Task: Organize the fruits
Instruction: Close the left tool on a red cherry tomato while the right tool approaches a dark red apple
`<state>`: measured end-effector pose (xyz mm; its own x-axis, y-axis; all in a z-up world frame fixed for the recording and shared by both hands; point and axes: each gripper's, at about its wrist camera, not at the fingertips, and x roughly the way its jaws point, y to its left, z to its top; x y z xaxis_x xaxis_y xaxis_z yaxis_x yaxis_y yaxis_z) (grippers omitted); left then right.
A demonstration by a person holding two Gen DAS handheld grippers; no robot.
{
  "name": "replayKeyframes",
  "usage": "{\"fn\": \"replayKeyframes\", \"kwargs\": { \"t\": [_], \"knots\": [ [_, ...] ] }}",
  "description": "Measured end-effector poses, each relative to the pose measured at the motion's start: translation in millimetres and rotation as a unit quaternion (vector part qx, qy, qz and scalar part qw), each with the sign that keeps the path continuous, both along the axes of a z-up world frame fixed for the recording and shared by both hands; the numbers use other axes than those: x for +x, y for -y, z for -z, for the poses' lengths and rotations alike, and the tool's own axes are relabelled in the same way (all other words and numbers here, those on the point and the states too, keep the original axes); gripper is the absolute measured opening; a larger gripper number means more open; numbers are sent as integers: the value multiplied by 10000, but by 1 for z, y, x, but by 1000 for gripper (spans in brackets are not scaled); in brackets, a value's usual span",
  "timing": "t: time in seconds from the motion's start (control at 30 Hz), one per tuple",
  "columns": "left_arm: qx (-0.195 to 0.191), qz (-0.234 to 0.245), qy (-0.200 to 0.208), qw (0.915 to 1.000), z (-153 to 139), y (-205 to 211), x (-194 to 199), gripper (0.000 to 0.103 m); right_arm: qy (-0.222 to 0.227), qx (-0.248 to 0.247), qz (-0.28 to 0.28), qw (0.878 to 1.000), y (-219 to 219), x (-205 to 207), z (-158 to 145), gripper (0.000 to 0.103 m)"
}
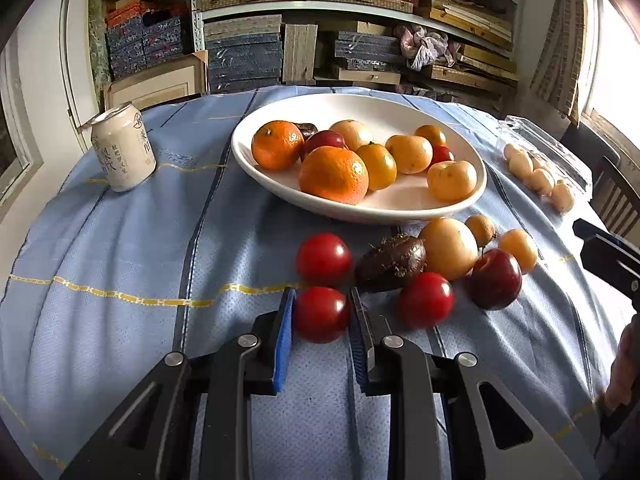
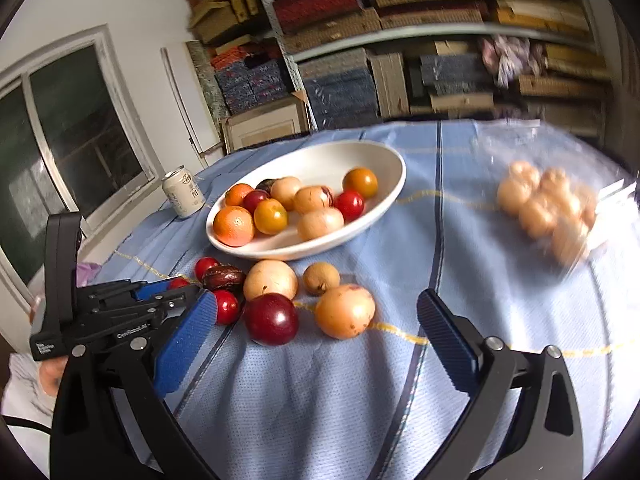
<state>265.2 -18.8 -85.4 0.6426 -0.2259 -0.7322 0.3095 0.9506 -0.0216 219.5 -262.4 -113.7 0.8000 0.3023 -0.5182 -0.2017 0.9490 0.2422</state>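
Left gripper (image 1: 322, 312): low over the blue cloth (image 1: 132, 248), level, pointing toward the bowl (image 1: 362, 210); its blue pads sit against both sides of a red tomato (image 1: 321, 314), clenched on it, on the near side of the bowl.
Can (image 1: 122, 148): upright on the cloth, well to the left of the bowl.
Second tomato (image 1: 323, 259): just behind the gripped one, between it and the bowl.
Brown fruit (image 1: 391, 262): lying on its side near the bowl's front rim, right of the second tomato.
Third tomato (image 1: 426, 300): just in front of the brown fruit.
Pale fruit (image 1: 450, 248): round, close to the bowl's front rim, touching the brown fruit.
Plum (image 1: 496, 279): dark red, right of the third tomato, farther from the bowl.
Small yellow fruits (image 1: 518, 250): two, right of the pale fruit, near the bowl's right front.
Bowl contents: two oranges (image 1: 334, 174), a dark red fruit and several yellow-orange ones piled inside.
Clear box (image 1: 544, 160): open, holding pale round fruits, well to the right of the bowl.
Right gripper (image 2: 316, 332): raised above the cloth in front of the bowl, tilted down toward it, fingers spread wide, released, holding nothing; the plum and a pale fruit lie beyond the gap.
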Motion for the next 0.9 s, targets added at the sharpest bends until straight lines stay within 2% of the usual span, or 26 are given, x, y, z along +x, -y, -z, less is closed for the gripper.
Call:
{"fn": "replayKeyframes", "kwargs": {
  "t": [0.07,0.13,0.23,0.3,0.67,0.87,0.9],
  "knots": [
    [4,23,3,10000,0,1,-1,26,105,-279,90,9995,2,0,-4,92],
    [11,15,40,10000,-1,1,-2,26,68,-562,160,9983,5,3,-4,73],
    [22,7,41,10000,-1,2,-3,26,-331,-730,-14,9968,5,14,8,66],
    [25,-4,44,10000,-1,2,-4,26,-375,-785,-110,9961,1,16,10,60],
    [25,-21,-58,10000,2,5,-2,26,-835,-1451,-251,9856,-28,35,28,60],
    [19,-8,-92,10000,3,6,-2,26,-1009,-1285,-278,9862,-29,48,34,59],
    [14,-10,-98,10000,4,5,-2,26,-1062,-1214,-285,9865,-28,51,35,56]
  ]
}}
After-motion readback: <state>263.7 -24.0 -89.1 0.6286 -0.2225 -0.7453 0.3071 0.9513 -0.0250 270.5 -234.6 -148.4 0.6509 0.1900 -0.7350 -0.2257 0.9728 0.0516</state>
